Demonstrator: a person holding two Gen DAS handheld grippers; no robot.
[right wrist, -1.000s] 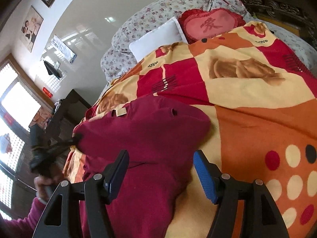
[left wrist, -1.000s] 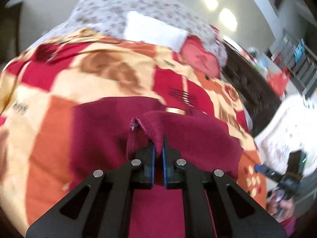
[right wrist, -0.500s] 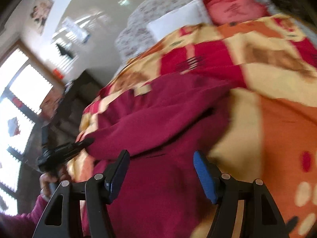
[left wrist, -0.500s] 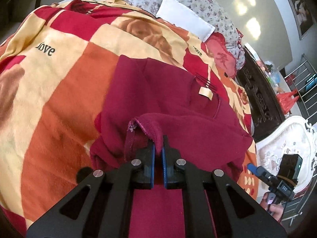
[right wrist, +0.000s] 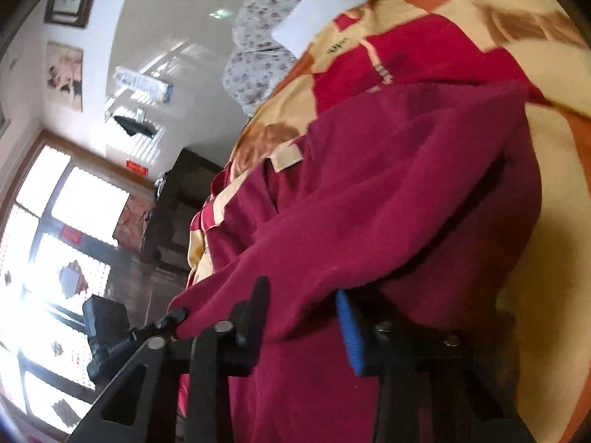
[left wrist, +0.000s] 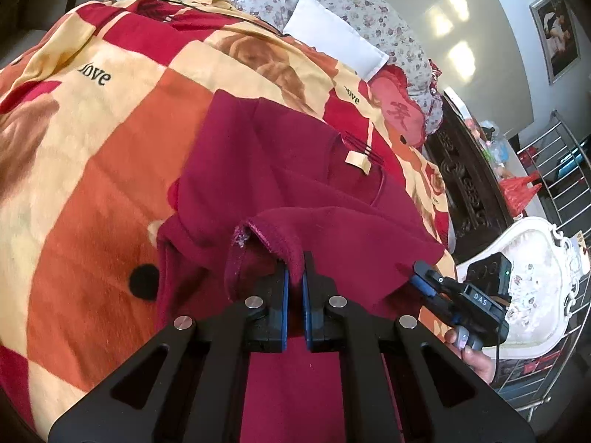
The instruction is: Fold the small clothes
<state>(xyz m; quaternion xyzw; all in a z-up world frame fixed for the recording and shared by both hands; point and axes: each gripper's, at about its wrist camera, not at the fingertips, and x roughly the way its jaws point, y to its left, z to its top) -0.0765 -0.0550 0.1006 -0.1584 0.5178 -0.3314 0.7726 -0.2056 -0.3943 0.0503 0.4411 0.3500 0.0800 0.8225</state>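
Observation:
A dark red fleece garment lies on a patterned blanket on a bed. My left gripper is shut on a hemmed edge of the garment and holds that fold lifted above the rest. The right gripper also shows at the right of the left wrist view, at the garment's far edge. In the right wrist view my right gripper has its jaws apart with the garment between and over them. A tan label sits on the garment.
A white pillow and a red heart cushion lie at the bed's head. A dark carved wooden frame and a white chair stand to the right. A window is on the left of the right wrist view.
My left gripper has pulled back with the hem, so more blanket shows. My right gripper has moved in low onto the garment and tilted; its jaws are narrower, with cloth between them.

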